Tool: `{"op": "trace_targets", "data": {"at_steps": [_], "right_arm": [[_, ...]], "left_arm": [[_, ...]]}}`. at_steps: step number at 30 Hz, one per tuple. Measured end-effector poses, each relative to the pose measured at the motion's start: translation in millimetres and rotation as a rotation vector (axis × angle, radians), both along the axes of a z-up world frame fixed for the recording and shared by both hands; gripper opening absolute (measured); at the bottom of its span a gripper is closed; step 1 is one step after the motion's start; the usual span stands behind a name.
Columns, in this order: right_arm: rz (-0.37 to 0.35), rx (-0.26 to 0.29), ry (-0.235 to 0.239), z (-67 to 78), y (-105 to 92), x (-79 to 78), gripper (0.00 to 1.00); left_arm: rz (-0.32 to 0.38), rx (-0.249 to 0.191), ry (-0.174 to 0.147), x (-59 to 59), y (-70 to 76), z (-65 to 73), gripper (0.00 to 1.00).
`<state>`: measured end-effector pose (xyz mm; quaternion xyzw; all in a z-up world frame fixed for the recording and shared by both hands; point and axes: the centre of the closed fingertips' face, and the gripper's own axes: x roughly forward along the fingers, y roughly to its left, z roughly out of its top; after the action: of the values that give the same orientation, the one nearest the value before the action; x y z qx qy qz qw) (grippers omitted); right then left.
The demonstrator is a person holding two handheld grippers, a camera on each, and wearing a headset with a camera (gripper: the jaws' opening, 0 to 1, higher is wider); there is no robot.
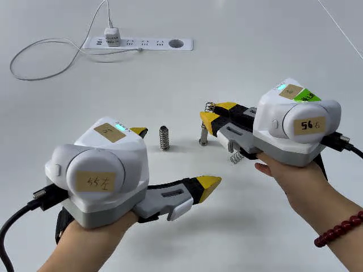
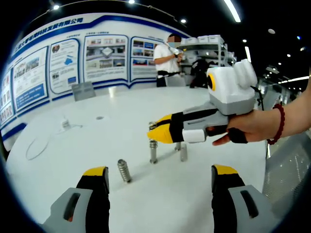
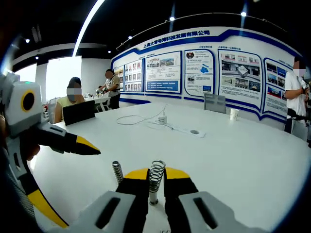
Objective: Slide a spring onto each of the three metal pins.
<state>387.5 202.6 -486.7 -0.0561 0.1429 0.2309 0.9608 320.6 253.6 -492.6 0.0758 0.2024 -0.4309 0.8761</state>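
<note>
You are pinching a spring (image 1: 210, 106) over the pin (image 1: 203, 135) with the level right gripper (image 3: 155, 171), label perhaps "56"; the left gripper (image 2: 160, 171) is gaping, empty.

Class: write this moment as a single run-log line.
left gripper: open | right gripper: shut on spring over middle pin | sprung pin: done | bare pin: waiting | loose spring: on table

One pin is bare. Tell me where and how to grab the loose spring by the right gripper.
Probably across its middle coils, coming down from above: the spring lies on its side on the table, partly under the right gripper, so its ends are harder to pinch.
</note>
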Motion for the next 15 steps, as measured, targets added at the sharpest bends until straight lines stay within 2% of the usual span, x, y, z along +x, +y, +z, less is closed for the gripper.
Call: {"op": "trace_targets", "data": {"at_steps": [7, 10, 15], "right_arm": [[0.013, -0.076, -0.01, -7.2, 2.5, -1.8, 0.12], [0.02, -0.115, 0.002, -15.2, 2.8, -3.6, 0.12], [0.017, -0.115, 0.017, -19.8, 2.6, -4.0, 0.12]], "left_arm": [[0.002, 0.007, 0.006, -0.5, 1.5, -2.3, 0.87], [0.001, 0.01, 0.009, -1.1, 1.8, -3.3, 0.87], [0.003, 0.013, 0.008, -0.4, 2.5, -3.5, 0.87]]}}
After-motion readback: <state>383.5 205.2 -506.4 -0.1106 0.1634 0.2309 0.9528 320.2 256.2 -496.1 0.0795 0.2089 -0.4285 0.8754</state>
